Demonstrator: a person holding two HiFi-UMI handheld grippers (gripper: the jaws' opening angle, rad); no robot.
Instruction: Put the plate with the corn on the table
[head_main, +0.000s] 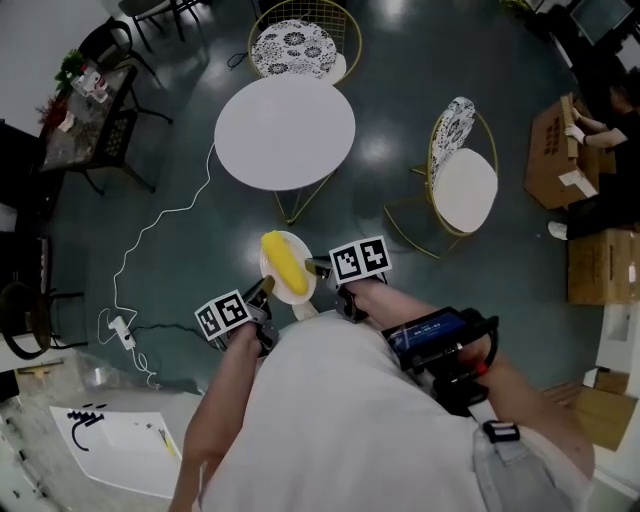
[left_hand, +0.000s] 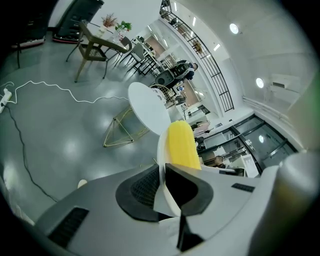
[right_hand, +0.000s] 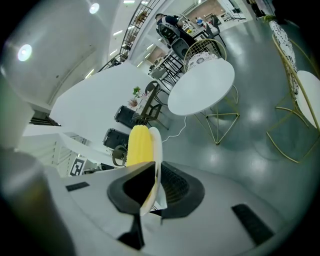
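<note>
A white plate (head_main: 271, 262) with a yellow corn cob (head_main: 285, 263) on it is held in the air over the floor, short of the round white table (head_main: 285, 131). My left gripper (head_main: 262, 292) is shut on the plate's left rim and my right gripper (head_main: 316, 267) is shut on its right rim. In the left gripper view the plate (left_hand: 162, 150) stands edge-on between the jaws with the corn (left_hand: 181, 145) beside it and the table (left_hand: 148, 107) ahead. The right gripper view shows the plate (right_hand: 156, 145), the corn (right_hand: 138, 145) and the table (right_hand: 201, 87) likewise.
Two gold wire chairs stand by the table, one behind it (head_main: 303, 42) and one to the right (head_main: 462, 177). A white cable (head_main: 150, 225) trails across the dark floor to a power strip (head_main: 122, 331). Cardboard boxes (head_main: 556, 152) and a person sit at far right.
</note>
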